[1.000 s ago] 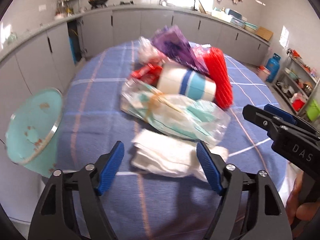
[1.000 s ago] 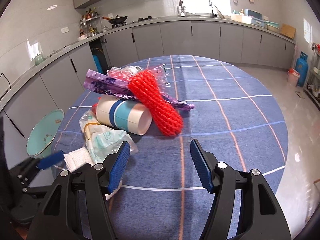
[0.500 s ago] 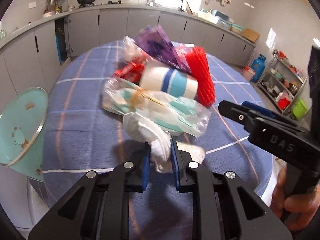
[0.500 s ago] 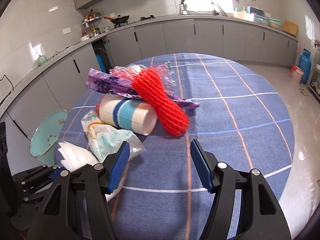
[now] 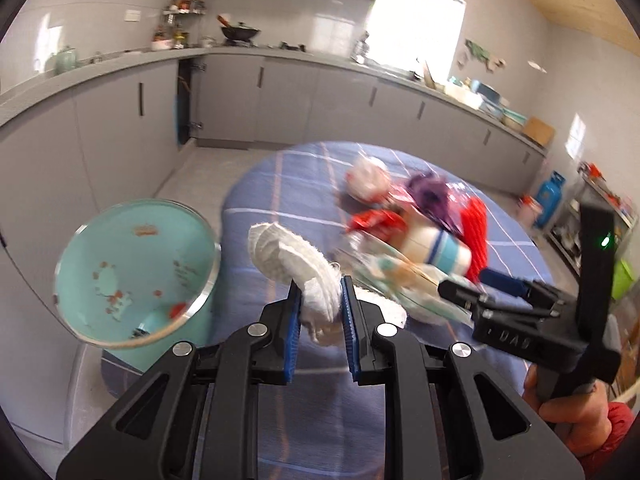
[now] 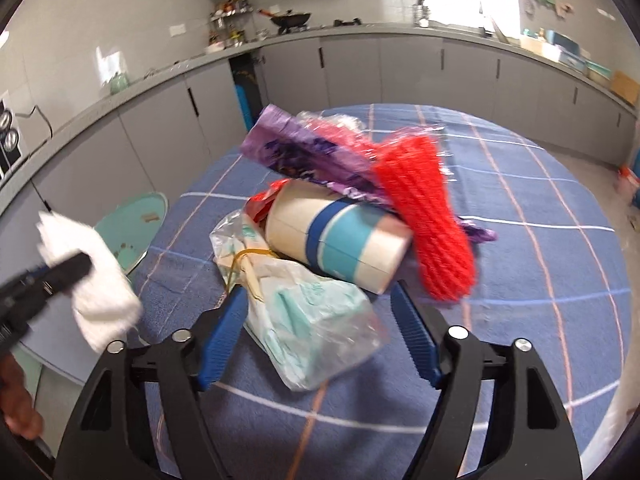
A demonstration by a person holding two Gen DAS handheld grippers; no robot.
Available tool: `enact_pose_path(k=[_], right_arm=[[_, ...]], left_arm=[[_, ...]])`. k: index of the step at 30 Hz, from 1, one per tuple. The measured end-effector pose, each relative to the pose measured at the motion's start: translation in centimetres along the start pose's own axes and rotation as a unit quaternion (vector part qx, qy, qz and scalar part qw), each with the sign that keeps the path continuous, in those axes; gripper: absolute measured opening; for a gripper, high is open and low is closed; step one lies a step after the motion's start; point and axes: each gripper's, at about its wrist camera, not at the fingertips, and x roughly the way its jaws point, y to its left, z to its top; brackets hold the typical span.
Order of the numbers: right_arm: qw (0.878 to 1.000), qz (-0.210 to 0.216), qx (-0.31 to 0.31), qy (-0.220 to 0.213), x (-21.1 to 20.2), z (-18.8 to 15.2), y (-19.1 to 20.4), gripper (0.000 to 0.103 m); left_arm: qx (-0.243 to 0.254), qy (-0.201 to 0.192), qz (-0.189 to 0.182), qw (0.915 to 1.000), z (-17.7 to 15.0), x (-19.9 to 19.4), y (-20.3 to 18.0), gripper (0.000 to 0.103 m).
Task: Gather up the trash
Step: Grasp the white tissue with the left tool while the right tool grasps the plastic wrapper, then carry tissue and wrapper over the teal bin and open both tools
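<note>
My left gripper (image 5: 320,312) is squeezed tight on a white tissue wad (image 5: 296,264), and the wad is up off the table. Just past it on the left sits the teal bin (image 5: 132,276), standing beside the table edge. My right gripper (image 6: 320,320) has just been opening wider. Its blue fingers (image 6: 222,332) stand on both sides of a clear plastic bag (image 6: 304,320) but do not press it. Behind the bag lies a paper cup (image 6: 340,240) on its side, then a red net (image 6: 432,220) and a purple wrapper (image 6: 304,152), all on the blue tablecloth (image 6: 540,280).
</note>
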Motion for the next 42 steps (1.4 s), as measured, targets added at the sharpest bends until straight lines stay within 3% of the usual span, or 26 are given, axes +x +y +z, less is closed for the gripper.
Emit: enact_pose_path(k=[5,10,16,18,30,42], right_arm=[[1.0,-0.006,-0.01,0.023,2.0,-0.1,1.0,0.073],[0.999,-0.016,-0.019,0.026,2.3,-0.2,1.7,0.065],[0.999,-0.026,-0.035,0.024,2.0,-0.6,2.5,0.047],[0.999,-0.019,-0.04,0.024,1.8,-0.4,2.8,0.025],[0.998,0.046,-0.04,0.003,0.0,1.9,6.9,0.025],[0.993,0.104,-0.061,-0.013,1.0,5.0,13.6,0.025]], left_arm=[[-0.012,-0.012,0.007,0.9998,0.5,-0.6,1.8,0.019],[-0.021,-0.009,0.009,0.9997,0.4,-0.6,2.7,0.019],[-0.032,-0.008,0.011,0.9994,0.3,-0.3,3.8,0.019],[-0.035,-0.01,0.014,0.9992,0.3,-0.4,4.2,0.019],[-0.072,-0.046,0.068,0.994,0.9,-2.7,8.8,0.02],[-0.101,-0.076,0.125,0.9841,2.0,-5.1,13.6,0.02]])
